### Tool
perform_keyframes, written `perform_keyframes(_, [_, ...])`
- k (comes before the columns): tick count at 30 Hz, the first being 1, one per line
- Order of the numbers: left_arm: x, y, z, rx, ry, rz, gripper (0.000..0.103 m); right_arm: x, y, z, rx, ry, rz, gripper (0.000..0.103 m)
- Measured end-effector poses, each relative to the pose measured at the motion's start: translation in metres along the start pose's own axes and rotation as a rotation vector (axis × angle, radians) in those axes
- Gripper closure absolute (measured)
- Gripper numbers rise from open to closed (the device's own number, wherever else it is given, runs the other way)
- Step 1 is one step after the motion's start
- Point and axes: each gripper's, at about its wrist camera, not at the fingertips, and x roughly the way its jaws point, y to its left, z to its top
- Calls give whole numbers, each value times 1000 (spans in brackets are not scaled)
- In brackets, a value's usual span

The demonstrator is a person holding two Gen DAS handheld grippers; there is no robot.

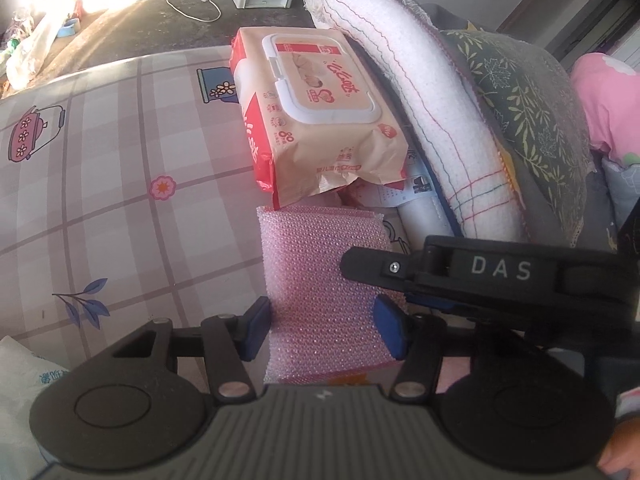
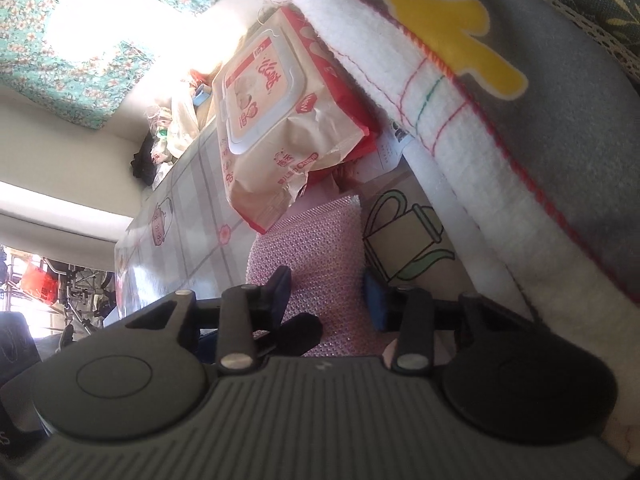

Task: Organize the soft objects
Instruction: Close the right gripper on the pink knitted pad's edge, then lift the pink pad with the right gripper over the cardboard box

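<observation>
- The rolled white towel (image 1: 416, 92) lies on a dark leaf-print cushion (image 1: 532, 104) behind everything else: one of each. A clumsy pull near them could, I judge, bring the roll down onto the smaller things.
- One pack of wet wipes (image 1: 320, 112) lies beside the towel, its near end overhanging the sponge. Lifting the sponge carelessly may tip the pack off.
- One pink scouring sponge (image 1: 320, 280) lies on the checked tabletop (image 1: 120, 208), just in front of the wipes.
- The left gripper (image 1: 324, 326) straddles the sponge's near end; the pads look to be at its sides, but I cannot tell if they press.
- The right gripper (image 2: 328, 292) also has the sponge between its blue pads; its hold is likewise unclear. Two grippers on one soft piece risk twisting it or colliding.
</observation>
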Motion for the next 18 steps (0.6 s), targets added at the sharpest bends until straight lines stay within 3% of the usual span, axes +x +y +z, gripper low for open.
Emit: perform_keyframes(18, [-75, -11, -36, 34, -130, 27, 46, -45, 28, -26, -46, -52, 91, 68])
